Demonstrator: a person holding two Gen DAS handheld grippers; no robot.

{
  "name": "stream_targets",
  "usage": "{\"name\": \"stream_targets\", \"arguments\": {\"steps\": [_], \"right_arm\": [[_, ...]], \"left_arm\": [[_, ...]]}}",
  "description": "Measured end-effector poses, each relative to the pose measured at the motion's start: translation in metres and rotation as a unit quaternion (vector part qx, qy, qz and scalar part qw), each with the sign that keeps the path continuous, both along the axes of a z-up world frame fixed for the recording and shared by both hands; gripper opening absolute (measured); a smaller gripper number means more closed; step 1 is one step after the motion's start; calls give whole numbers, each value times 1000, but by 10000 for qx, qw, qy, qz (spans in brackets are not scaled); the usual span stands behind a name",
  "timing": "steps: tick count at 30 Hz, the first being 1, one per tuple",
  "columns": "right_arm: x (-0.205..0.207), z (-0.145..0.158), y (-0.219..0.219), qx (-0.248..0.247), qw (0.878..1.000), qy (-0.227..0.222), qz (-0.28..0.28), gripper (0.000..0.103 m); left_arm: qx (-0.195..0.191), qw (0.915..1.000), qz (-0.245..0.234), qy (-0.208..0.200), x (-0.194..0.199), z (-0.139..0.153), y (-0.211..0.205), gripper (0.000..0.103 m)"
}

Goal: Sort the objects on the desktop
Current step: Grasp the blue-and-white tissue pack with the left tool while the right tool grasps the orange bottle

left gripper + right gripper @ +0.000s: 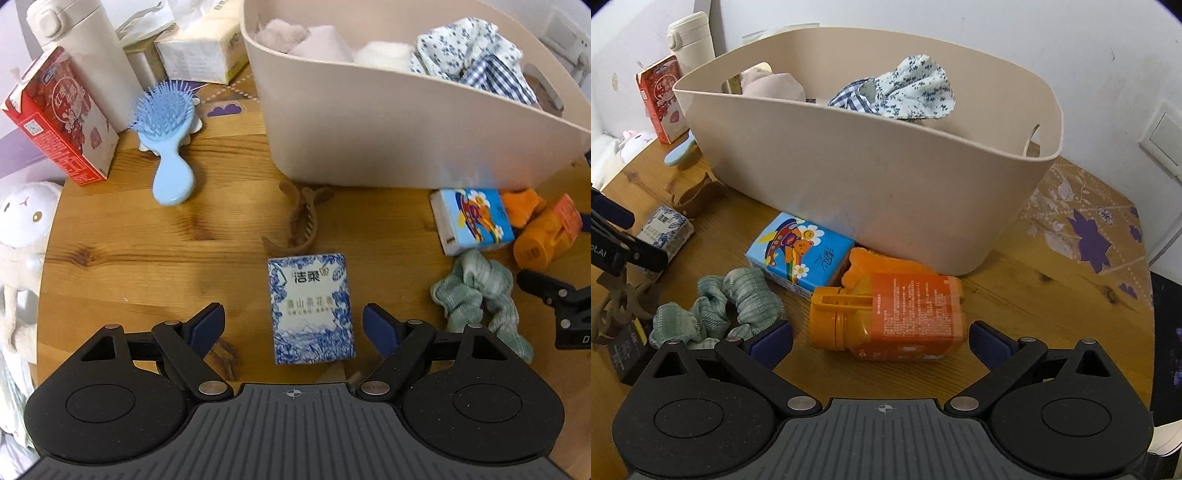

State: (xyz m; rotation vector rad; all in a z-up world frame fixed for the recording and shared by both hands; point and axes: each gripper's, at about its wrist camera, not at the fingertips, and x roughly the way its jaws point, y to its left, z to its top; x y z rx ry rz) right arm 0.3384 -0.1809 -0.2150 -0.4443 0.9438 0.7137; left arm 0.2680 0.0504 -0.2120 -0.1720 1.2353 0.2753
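Left gripper (294, 326): jaws spread wide, empty, flanking a blue-and-white patterned paper tissue pack (312, 308) lying flat on the round wooden table (147, 251); blue pads apart from the pack on both sides. Just beyond the pack, a brown plastic claw hair clip (299, 218). Farther left, a light blue plastic hairbrush (166, 140), bristles up, beside a red-and-white drink carton (59, 118) and a cream insulated bottle (88, 55).

Right gripper (881, 341): jaws likewise wide, holding nothing, on either side of an orange plastic bottle (890, 314) lying on its side, cap toward the left. Touching it behind, a blue cartoon-bear tissue pack (799, 251) and an orange fuzzy item (875, 258), both near the wall of a large beige plastic tub (868, 192). Inside the tub: floral and checked cloth (908, 88), pinkish fabric (775, 86). Left of the bottle, a pale green ribbed fabric scrunchie (731, 306).
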Motion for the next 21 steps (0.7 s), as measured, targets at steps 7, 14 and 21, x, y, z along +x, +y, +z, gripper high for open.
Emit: {"name": "stream_targets", "arguments": {"steps": [7, 14, 21], "right_arm": [[1, -5, -4, 280, 9991, -60, -297, 87], [2, -6, -9, 318, 9988, 16, -376, 79], [-6, -2, -14, 229, 9991, -14, -352, 79]], "left_arm": [[-131, 9999, -14, 45, 3, -6, 4, 68], [-219, 9996, -166, 7, 0, -5, 2, 46], [-198, 9997, -152, -17, -6, -2, 5, 46]]}}
